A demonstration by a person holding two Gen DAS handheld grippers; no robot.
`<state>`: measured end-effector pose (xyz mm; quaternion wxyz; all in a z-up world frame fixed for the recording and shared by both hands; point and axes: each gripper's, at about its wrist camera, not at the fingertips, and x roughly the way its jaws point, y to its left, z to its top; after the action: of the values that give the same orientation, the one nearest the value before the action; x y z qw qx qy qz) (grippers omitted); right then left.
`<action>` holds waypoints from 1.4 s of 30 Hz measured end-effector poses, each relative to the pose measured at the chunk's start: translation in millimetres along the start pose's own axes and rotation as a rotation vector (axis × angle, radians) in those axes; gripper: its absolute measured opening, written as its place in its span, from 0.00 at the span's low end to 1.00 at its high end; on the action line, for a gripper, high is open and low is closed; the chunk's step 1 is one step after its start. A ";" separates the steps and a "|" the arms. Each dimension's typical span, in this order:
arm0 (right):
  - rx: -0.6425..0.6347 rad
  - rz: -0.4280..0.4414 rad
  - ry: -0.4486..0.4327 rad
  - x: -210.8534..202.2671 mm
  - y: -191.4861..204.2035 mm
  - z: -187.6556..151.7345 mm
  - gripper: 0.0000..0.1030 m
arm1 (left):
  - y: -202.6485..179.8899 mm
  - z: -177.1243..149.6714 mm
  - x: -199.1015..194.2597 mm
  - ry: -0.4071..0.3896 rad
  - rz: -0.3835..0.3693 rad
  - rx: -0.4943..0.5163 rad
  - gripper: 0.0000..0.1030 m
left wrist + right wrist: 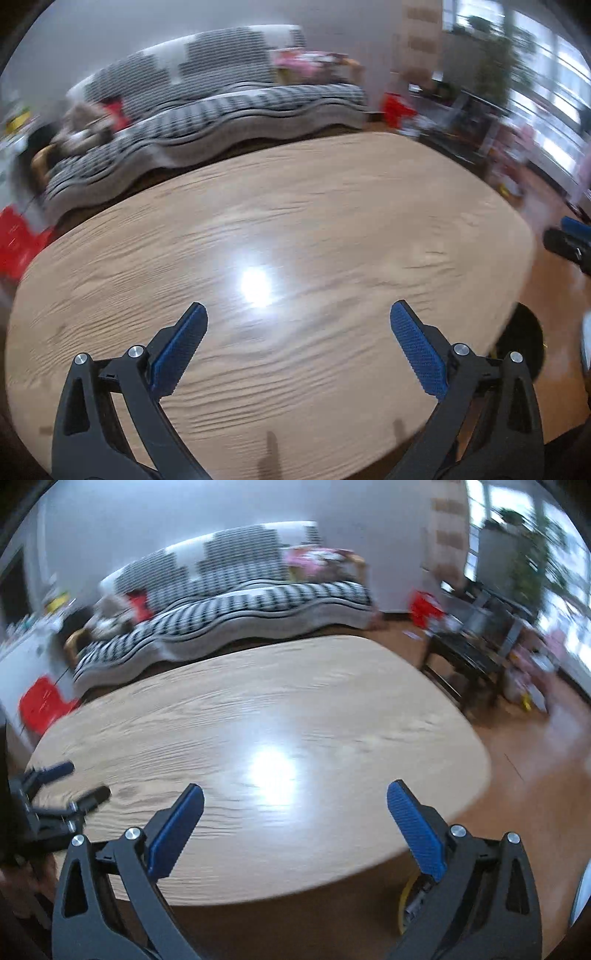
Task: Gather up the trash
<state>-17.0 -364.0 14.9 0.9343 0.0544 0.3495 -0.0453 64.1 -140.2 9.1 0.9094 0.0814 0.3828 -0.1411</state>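
**Surroundings noted, both wrist views**

Below me lay an oval wooden table, pale grain, with a bright glare patch near its middle. Behind its far edge ran a sofa under a black-and-white striped cover; a red cushion sat at its left end and a pink heap at its right. A red stool stood on the floor to the left. To the right I recorded a dark side table, a red box, and a leafy plant beside the window. Much was motion-blurred.
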 end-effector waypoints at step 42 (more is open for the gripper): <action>-0.139 0.066 0.077 47.9 101.7 -3.1 0.93 | 128.9 -33.5 -21.4 0.009 0.132 -0.158 0.94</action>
<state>29.5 -265.1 -11.7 0.9227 0.0026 0.3854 0.0121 68.4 -5.4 6.4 0.9186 0.0352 0.3905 -0.0498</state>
